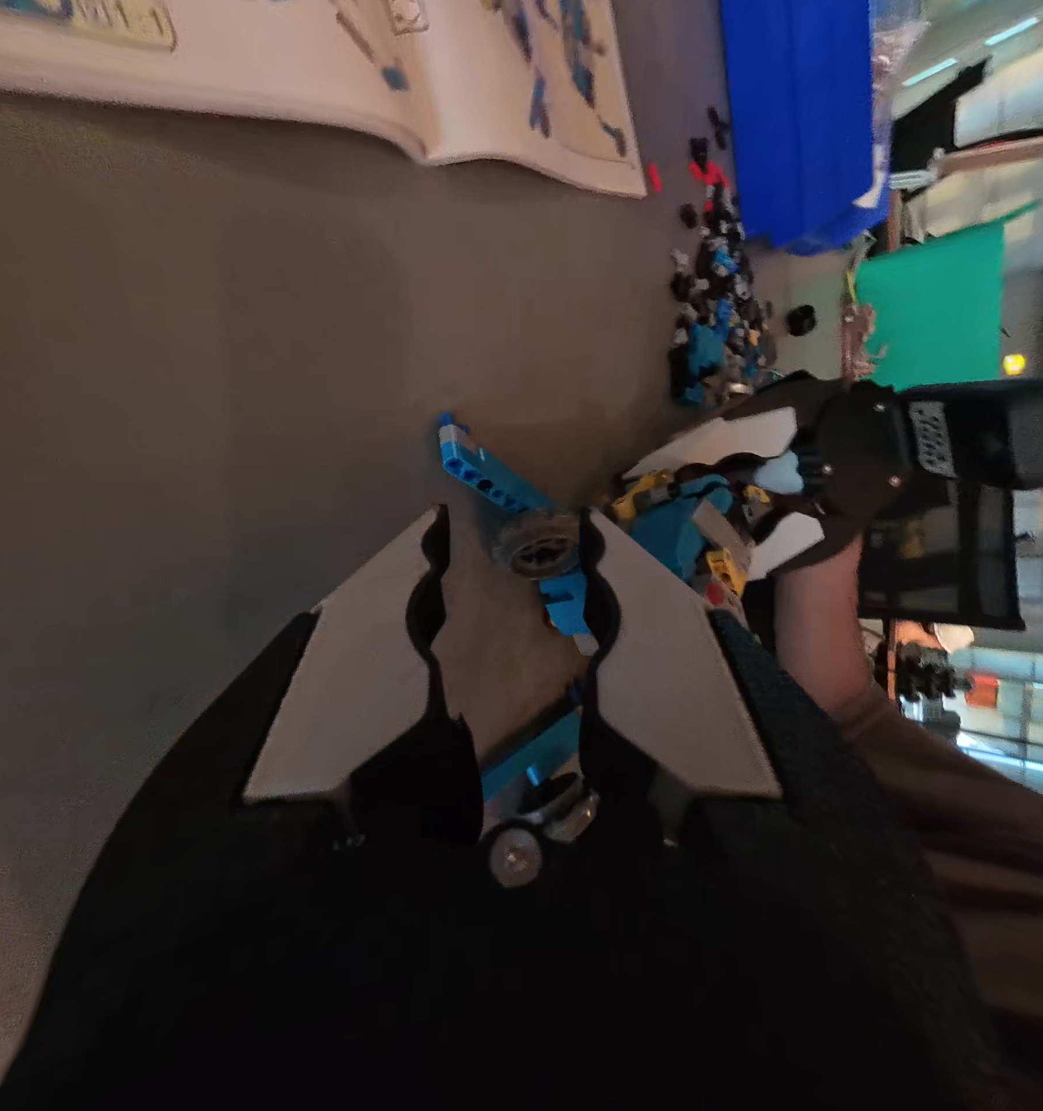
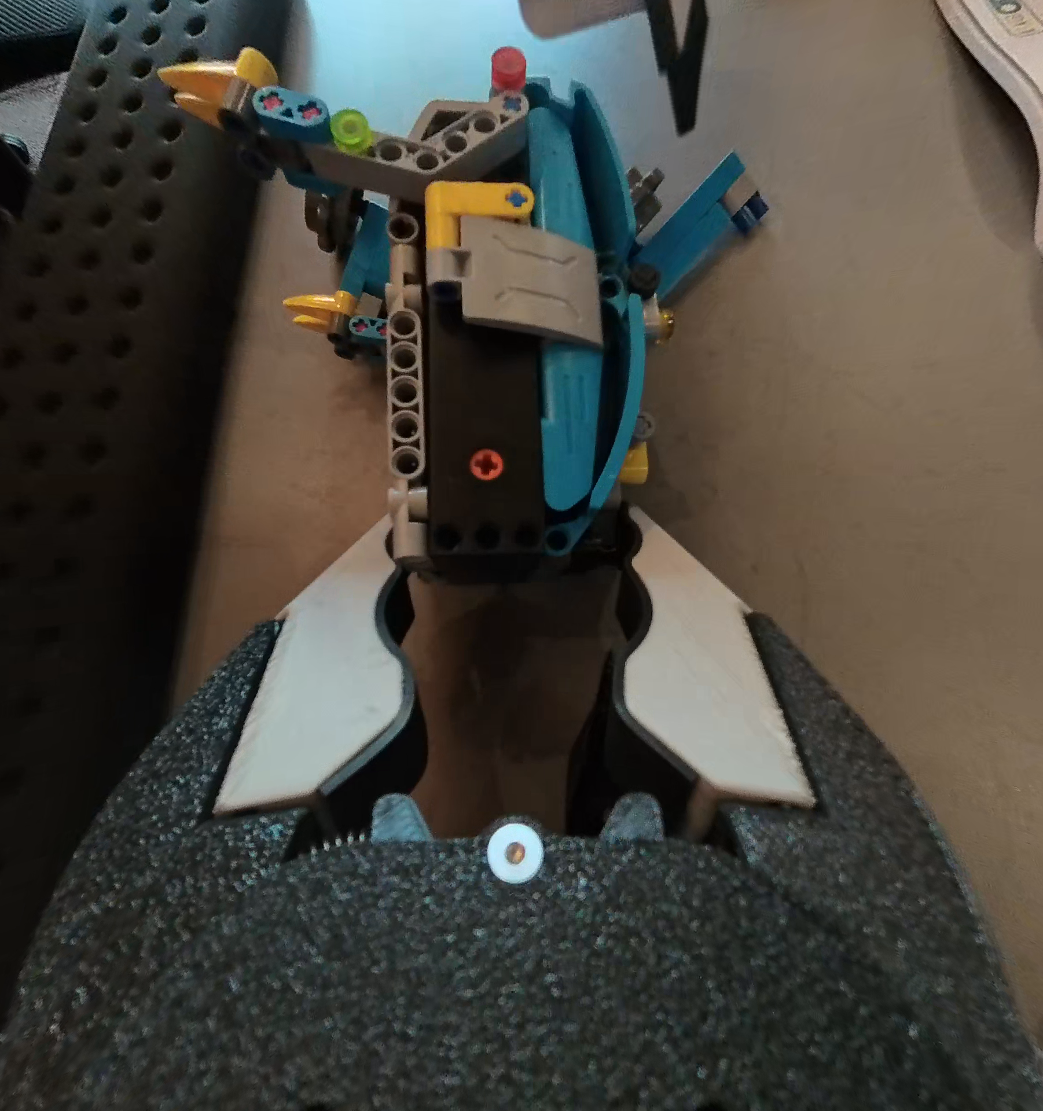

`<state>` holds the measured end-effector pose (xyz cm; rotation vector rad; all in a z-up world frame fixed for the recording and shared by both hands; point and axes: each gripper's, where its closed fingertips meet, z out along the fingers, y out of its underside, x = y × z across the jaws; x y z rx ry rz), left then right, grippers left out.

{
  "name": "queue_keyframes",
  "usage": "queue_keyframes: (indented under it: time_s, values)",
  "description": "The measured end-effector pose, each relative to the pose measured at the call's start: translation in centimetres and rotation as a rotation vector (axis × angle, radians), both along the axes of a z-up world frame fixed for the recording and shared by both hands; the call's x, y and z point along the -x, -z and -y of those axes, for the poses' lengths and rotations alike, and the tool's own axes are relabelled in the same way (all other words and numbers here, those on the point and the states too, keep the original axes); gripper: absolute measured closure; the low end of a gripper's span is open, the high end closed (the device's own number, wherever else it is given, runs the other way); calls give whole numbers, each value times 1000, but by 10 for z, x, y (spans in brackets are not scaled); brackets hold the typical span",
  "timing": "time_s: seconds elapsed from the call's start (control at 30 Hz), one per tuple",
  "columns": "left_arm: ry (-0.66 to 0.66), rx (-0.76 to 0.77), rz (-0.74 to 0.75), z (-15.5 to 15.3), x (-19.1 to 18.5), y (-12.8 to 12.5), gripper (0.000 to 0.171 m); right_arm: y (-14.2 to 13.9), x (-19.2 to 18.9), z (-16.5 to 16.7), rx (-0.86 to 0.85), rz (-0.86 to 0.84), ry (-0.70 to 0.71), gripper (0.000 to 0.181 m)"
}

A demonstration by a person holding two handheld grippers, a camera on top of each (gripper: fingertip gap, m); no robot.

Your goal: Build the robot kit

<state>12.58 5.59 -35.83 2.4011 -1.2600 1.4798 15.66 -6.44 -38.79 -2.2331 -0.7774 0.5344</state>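
Observation:
A toy-brick model (image 2: pixel 483 373) of teal, black, grey and yellow parts lies on the brown table (image 2: pixel 838 541). My right gripper (image 2: pixel 510 541) is shut on its black end block. It also shows in the left wrist view (image 1: pixel 747 481), holding the model (image 1: pixel 675 523). A blue beam (image 1: pixel 483 475) with a grey wheel (image 1: pixel 537 547) sticks out from the model's side. My left gripper (image 1: pixel 516 517) is open around that wheel, which touches the right-hand finger; the other finger stands clear. One left finger (image 2: pixel 681 72) shows at the top of the right wrist view.
An open instruction booklet (image 1: pixel 387 90) lies on the table and also shows in the right wrist view (image 2: pixel 1018 120). A pile of loose pieces (image 1: pixel 711 312) sits beyond the model. A black perforated panel (image 2: pixel 86 300) borders the table. Blue (image 1: pixel 802 120) and green (image 1: pixel 934 306) sheets hang behind. Some 12 cm of space lies between my two pairs of fingers. The black perforated panel (image 2: pixel 86 300) is about 15 cm from my right fingertips and 20 cm from my left.

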Motion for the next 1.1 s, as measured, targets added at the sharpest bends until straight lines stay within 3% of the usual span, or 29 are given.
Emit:
queue_keyframes:
  time_s: [0.27, 0.33, 0.47, 0.6, 0.77, 0.9, 0.97, 1.1]
  values:
    - [-133, -37, -92, 4, -21, 20, 146, 0, 0, 0, -8, 18, -8, 114]
    - [-128, -58, -93, 2, -27, 23, 157, 1, 1, 1, -14, 28, -19, 114]
    - [-58, -69, -47, 6, -45, 21, 162, 1, 2, 1, -19, 39, -26, 114]
    - [34, -179, 131, -2, -64, -21, 165, 0, 1, -2, -25, 18, -13, 114]
    - [399, -493, 322, 29, -55, -91, 166, 0, 3, -1, -18, -9, -17, 111]
    - [700, -801, 334, 63, -36, -113, 165, -2, 5, 3, 8, -23, -21, 106]
    - [701, -850, 304, 70, -37, -120, 165, -5, 5, 3, 4, -44, -12, 102]
    - [640, -760, 315, 90, -41, -126, 166, -11, 2, 2, -4, -86, 9, 96]
